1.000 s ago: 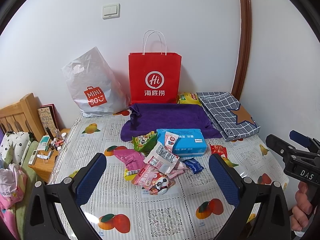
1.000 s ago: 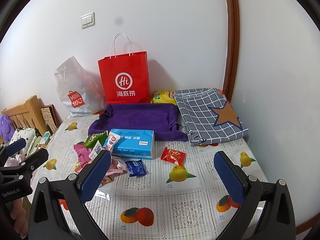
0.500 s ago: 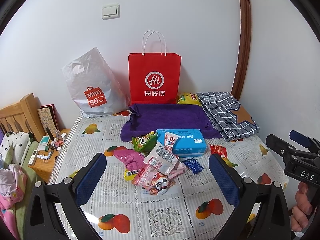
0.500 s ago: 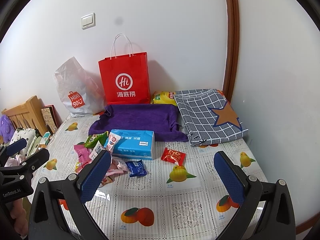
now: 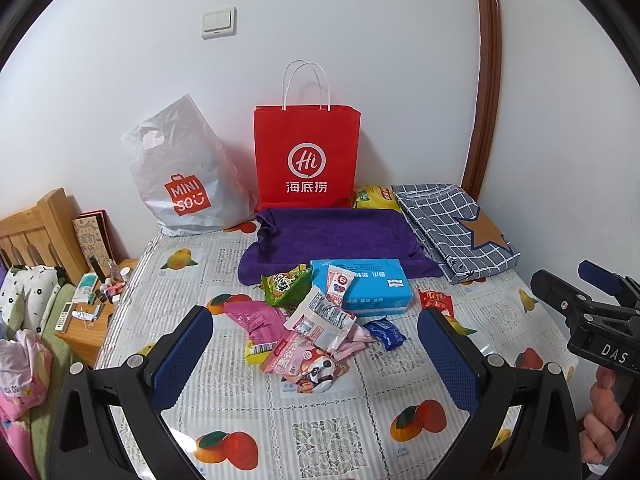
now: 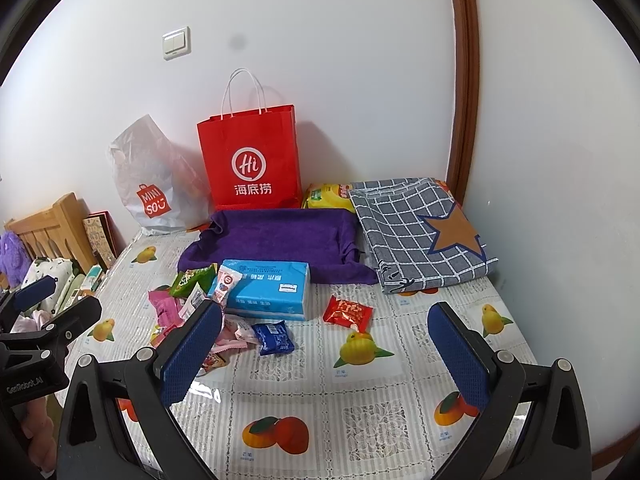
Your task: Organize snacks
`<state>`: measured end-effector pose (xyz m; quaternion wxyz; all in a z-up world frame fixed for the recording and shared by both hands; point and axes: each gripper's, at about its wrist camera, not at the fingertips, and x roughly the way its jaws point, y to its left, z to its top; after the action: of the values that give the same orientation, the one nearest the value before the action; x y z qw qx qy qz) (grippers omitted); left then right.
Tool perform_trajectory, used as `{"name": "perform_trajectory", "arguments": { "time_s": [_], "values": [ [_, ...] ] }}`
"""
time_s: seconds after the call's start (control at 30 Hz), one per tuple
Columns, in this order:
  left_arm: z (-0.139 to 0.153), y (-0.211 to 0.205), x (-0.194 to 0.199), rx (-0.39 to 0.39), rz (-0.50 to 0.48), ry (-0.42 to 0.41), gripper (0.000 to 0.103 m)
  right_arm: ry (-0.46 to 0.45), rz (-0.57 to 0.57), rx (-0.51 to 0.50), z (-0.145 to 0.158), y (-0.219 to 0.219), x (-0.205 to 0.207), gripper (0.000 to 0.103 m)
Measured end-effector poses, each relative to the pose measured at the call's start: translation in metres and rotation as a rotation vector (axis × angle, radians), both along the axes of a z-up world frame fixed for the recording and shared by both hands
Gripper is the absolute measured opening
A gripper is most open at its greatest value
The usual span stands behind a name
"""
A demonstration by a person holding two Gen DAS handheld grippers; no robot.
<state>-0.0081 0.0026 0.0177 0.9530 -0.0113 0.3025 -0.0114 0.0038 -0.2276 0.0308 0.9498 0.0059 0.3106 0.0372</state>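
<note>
A: Both grippers are hovering over the desk (image 5: pixel 320 436) with its fruit-print cover. The left gripper (image 5: pixel 316 344) is holding its jaws wide apart with nothing between them, and the snack pile (image 5: pixel 304 328) is lying just beyond its tips.

B: The right gripper (image 6: pixel 324 344) is showing the same: jaws spread open, gripping nothing. A person's hand (image 5: pixel 608 412) is wrapping its handle at the right edge of the left view.

A: That pile is sitting near the middle of the desk: a green packet (image 5: pixel 286 286), a pink packet (image 5: pixel 258 322), a white packet (image 5: pixel 320 320) and a panda-print packet (image 5: pixel 308 366), all overlapping.

B: A blue tissue pack (image 6: pixel 268 290) is lying right behind them, with 1 small pink-and-white sachet (image 6: pixel 226 284) leaning on its left corner. A dark blue wrapper (image 6: pixel 274 338) is lying in front of it, and a red wrapper (image 6: pixel 348 312) is sitting apart on the right.

A: Behind that, a purple towel (image 5: pixel 336 240) is lying spread out, a red paper bag (image 5: pixel 306 158) is standing upright against the wall, and a white plastic bag (image 5: pixel 184 176) is slumping to its left.

B: A checked cloth (image 6: pixel 416 232) with an orange star is lying folded at the right, and a yellow packet (image 6: pixel 326 196) is peeking out between it and the red bag.
</note>
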Motion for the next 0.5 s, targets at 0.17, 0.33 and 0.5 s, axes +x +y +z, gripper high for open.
{"name": "perform_trajectory", "arguments": {
  "time_s": [0.17, 0.33, 0.5],
  "values": [
    [-0.008, 0.003, 0.01, -0.014, 0.006, 0.013, 0.103, -0.003, 0.007, 0.006, -0.004, -0.002, 0.009, 0.102],
    [-0.023, 0.007, 0.026, -0.005, 0.013, 0.049, 0.103, 0.016, 0.005, 0.005, -0.019, -0.006, 0.027, 0.102],
    [-0.046, 0.015, 0.046, -0.002, 0.043, 0.099, 0.102, 0.07, -0.013, -0.005, -0.049, -0.016, 0.05, 0.1]
  ]
}}
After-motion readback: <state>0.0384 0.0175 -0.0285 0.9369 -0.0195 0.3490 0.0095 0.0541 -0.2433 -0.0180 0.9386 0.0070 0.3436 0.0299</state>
